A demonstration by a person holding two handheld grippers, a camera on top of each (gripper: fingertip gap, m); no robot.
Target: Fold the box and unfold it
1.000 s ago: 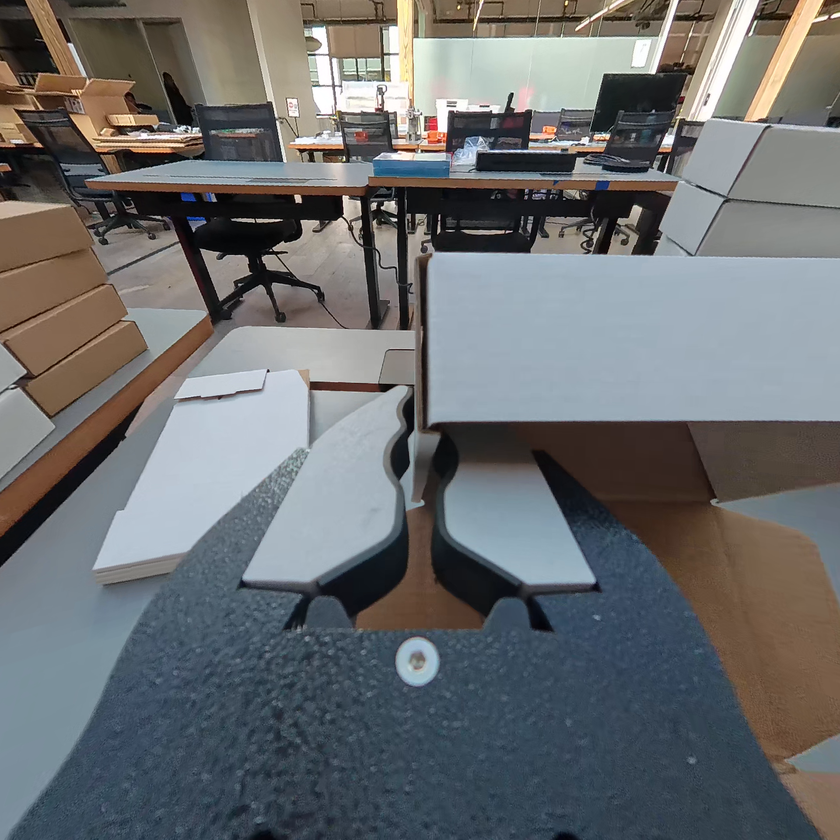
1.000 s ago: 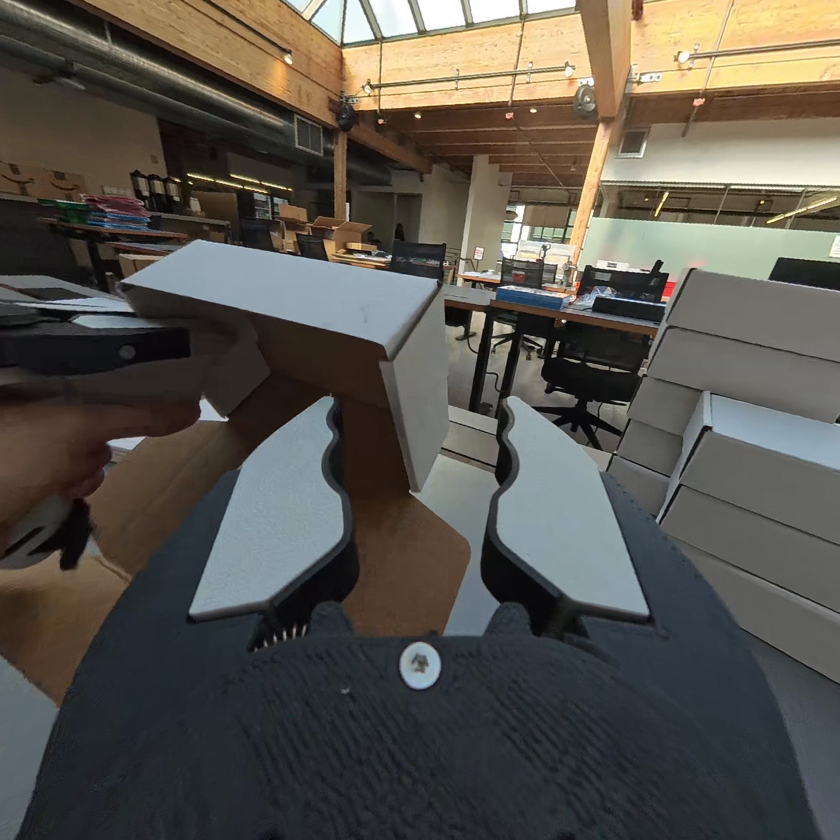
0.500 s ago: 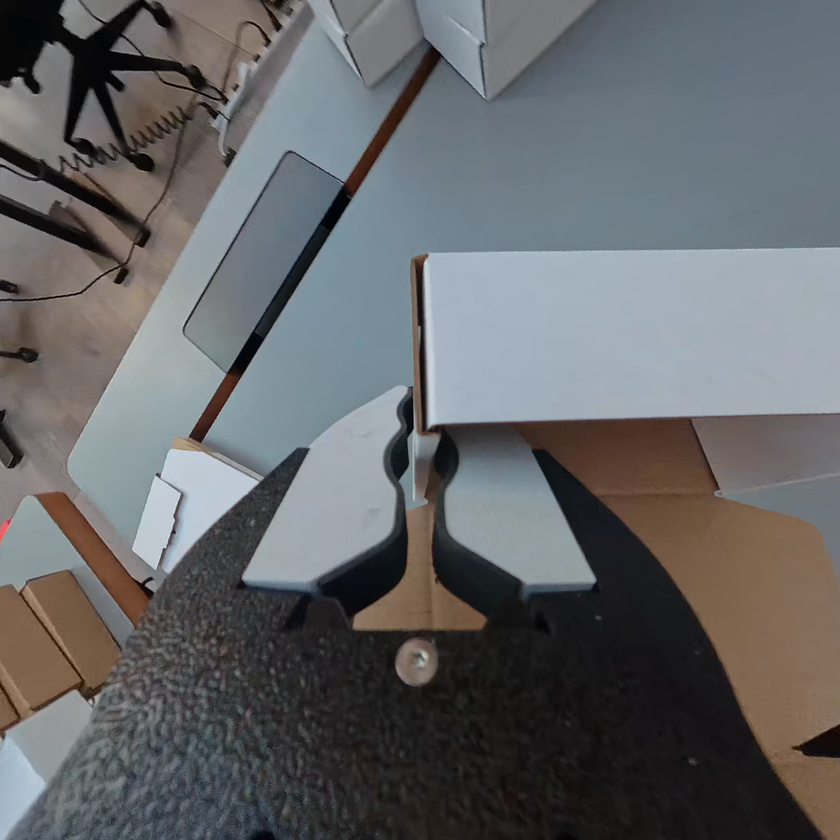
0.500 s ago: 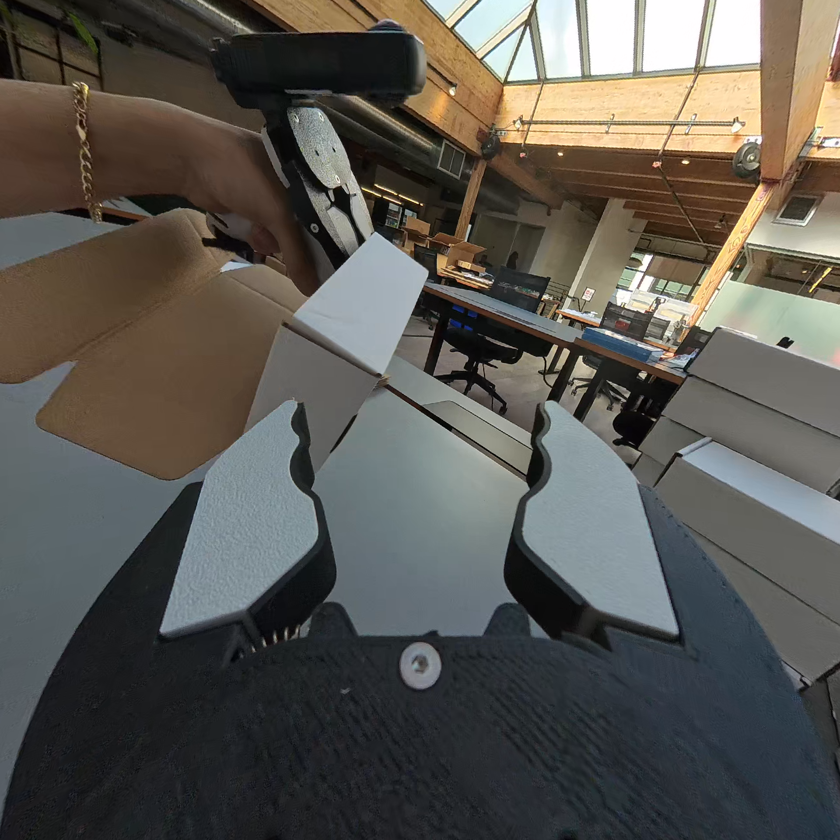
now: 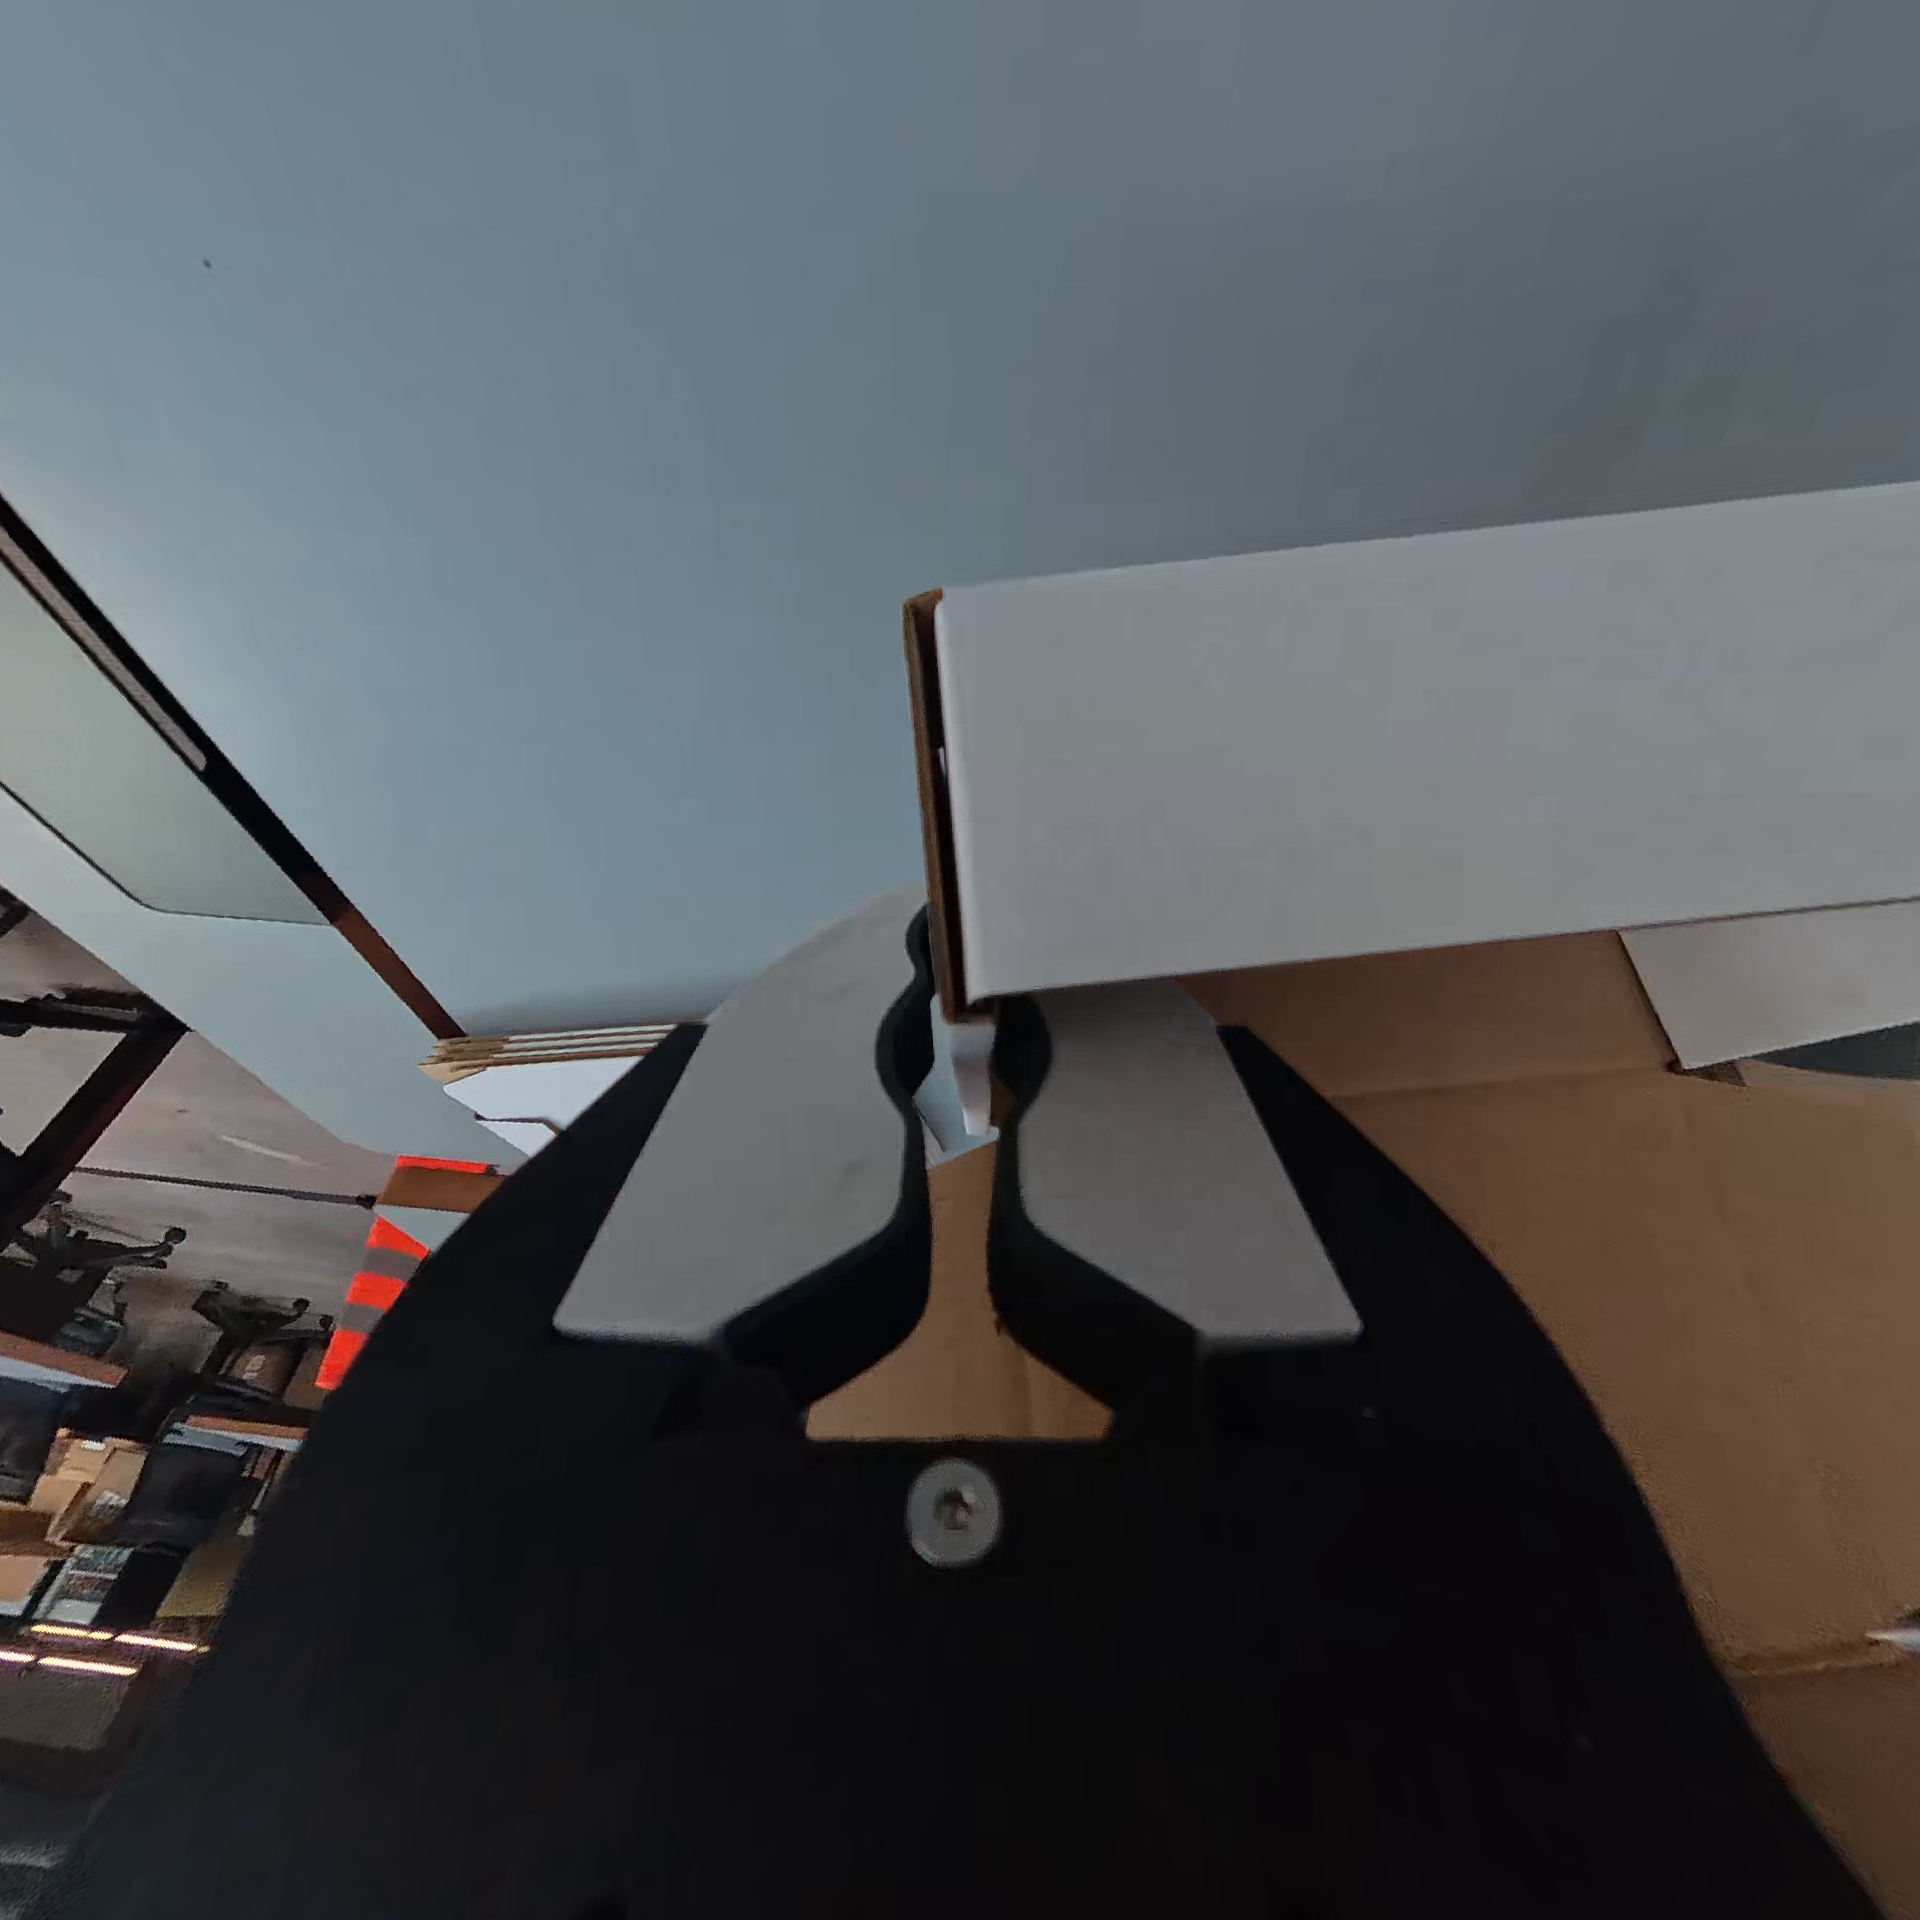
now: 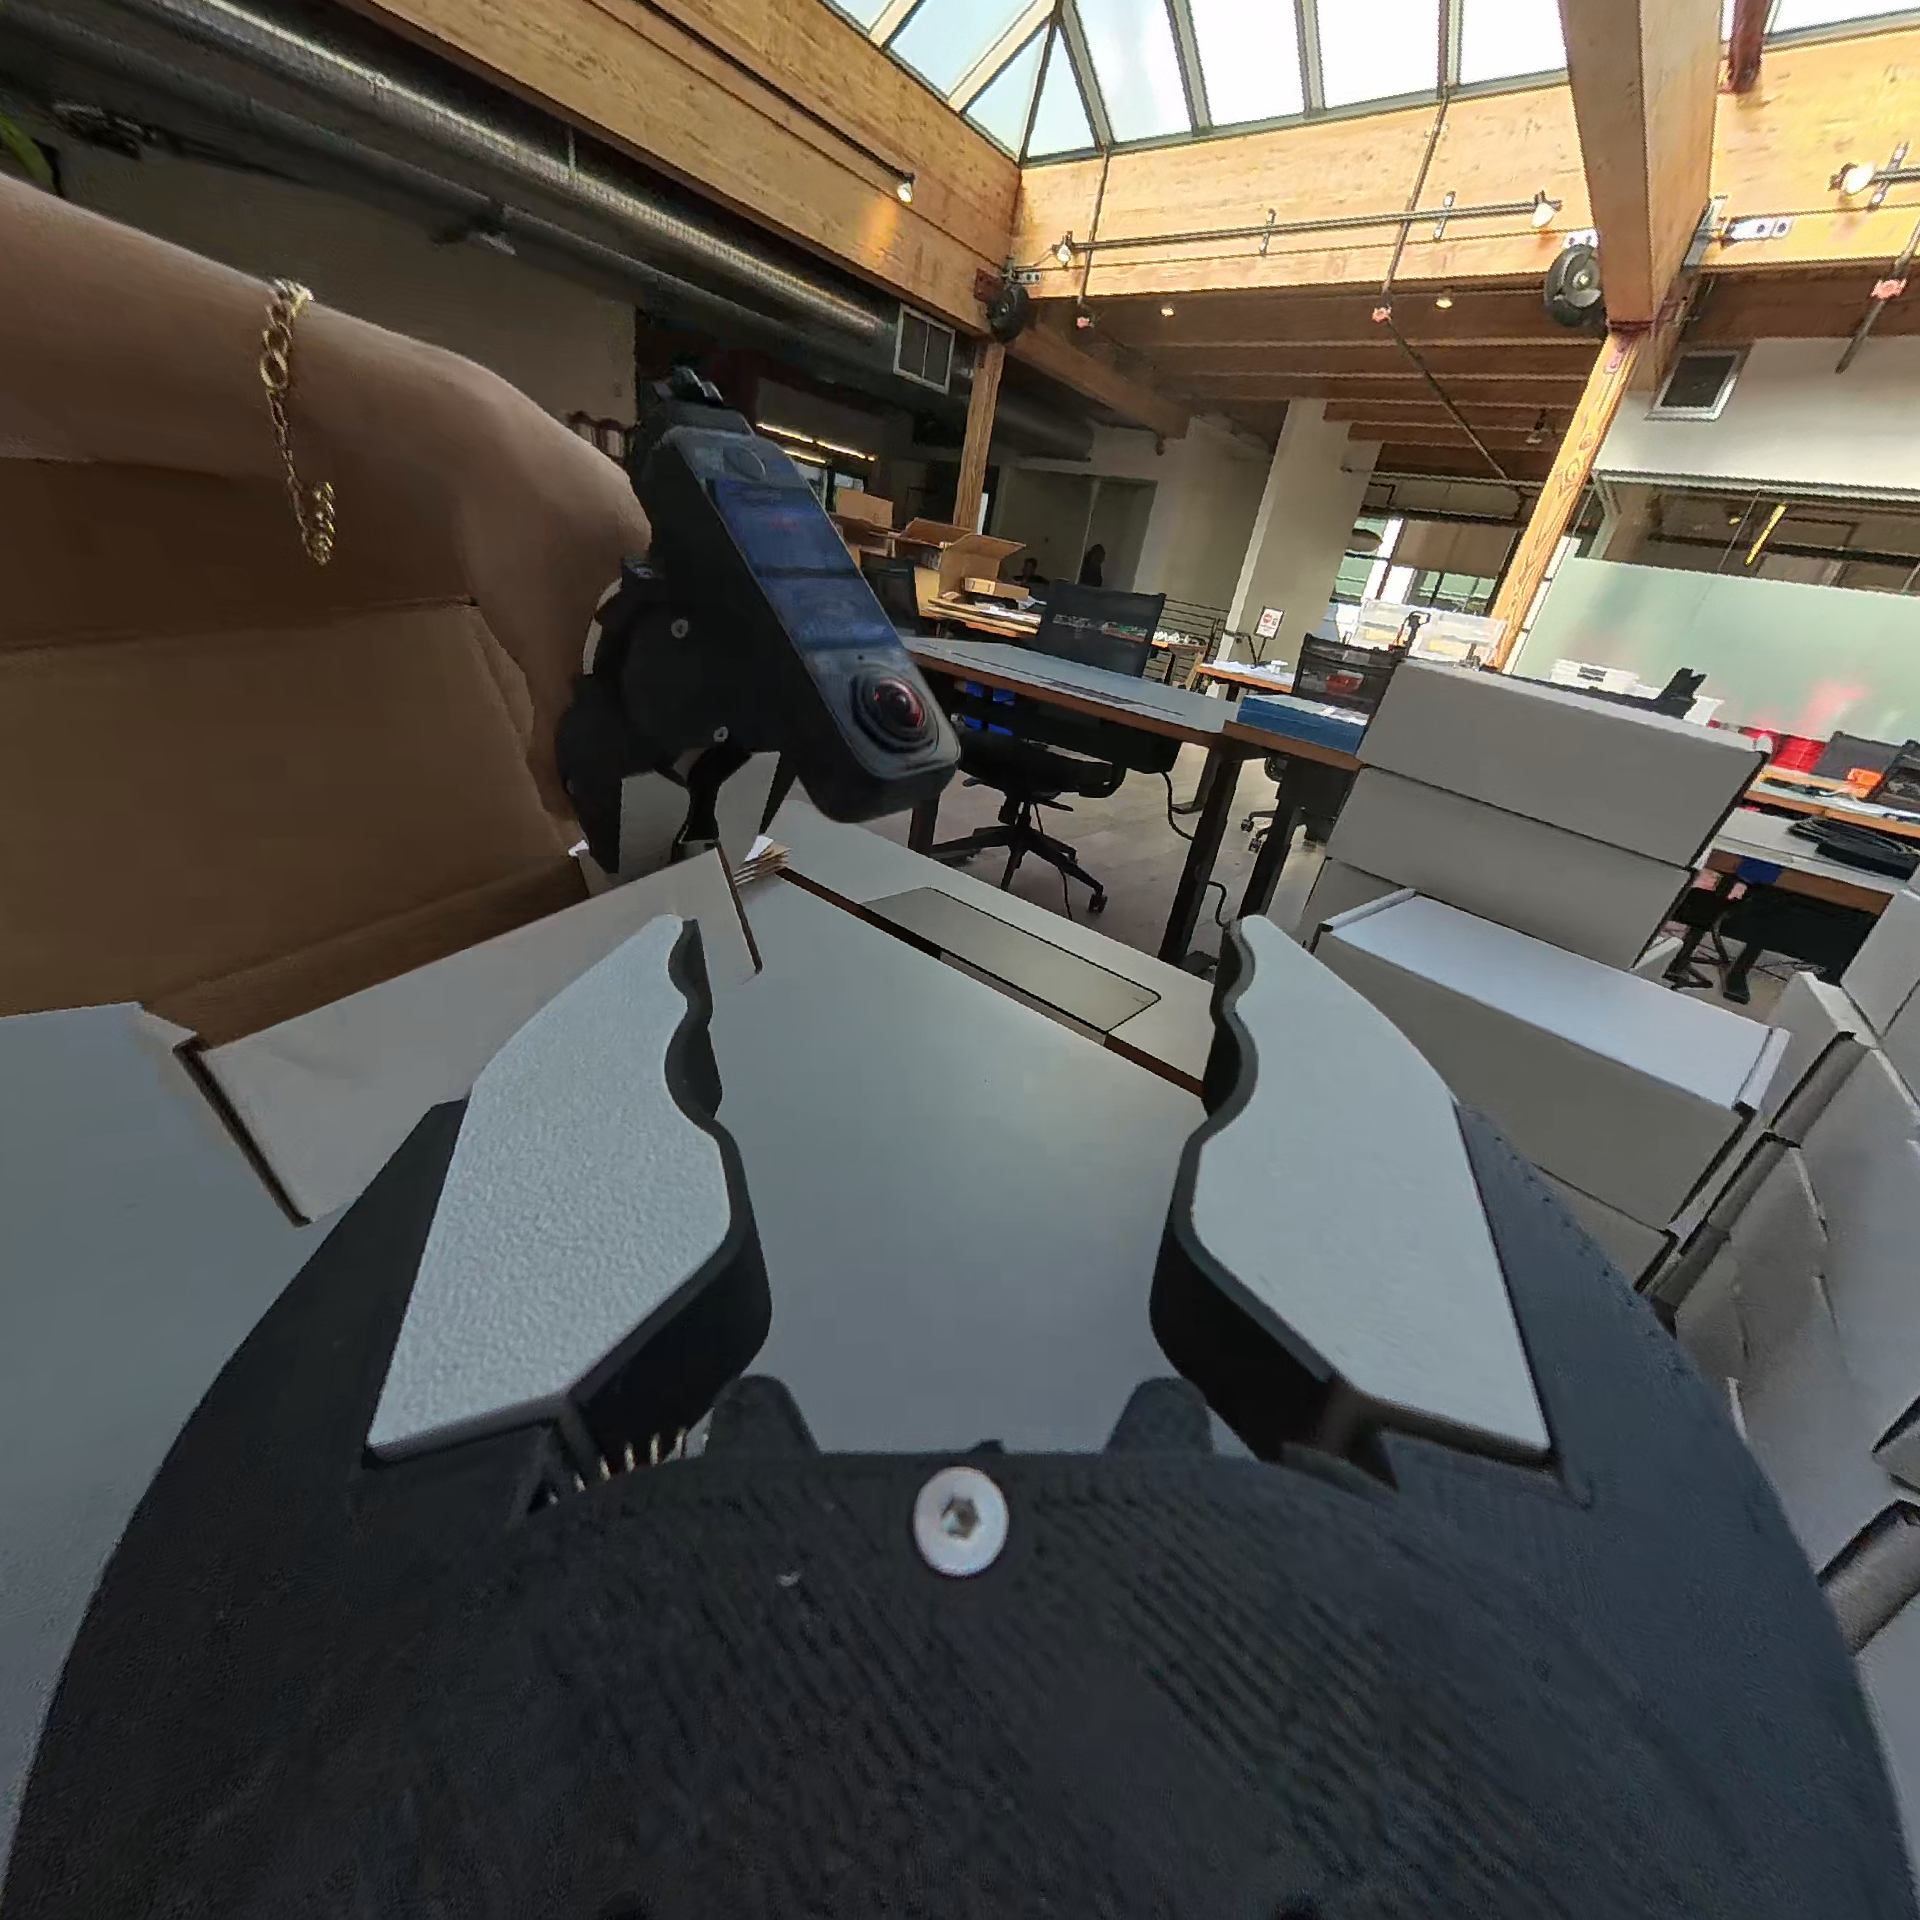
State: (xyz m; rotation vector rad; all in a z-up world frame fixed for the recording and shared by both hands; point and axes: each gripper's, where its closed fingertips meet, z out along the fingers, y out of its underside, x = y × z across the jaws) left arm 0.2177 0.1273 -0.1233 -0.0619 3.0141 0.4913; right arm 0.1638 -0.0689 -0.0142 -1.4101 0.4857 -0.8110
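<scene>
The box is white outside and brown inside, partly folded. In the left wrist view my left gripper is shut on the edge of its folded side wall and points down at the grey table. In the right wrist view the box stands tipped at the left, brown inner face showing, with its white flap low on the table. The left gripper pinches it from above, held by a hand with a gold bracelet. My right gripper is open and empty, apart from the box.
Stacks of folded white boxes stand at the right of the table. A stack of flat cardboard blanks lies near the table's edge. Office desks and a black chair are beyond the table.
My left gripper has rotated over with the box, from facing the room to pointing down at the table. The box has turned so its brown inside faces the right gripper, which opened wider and is clear of it.
</scene>
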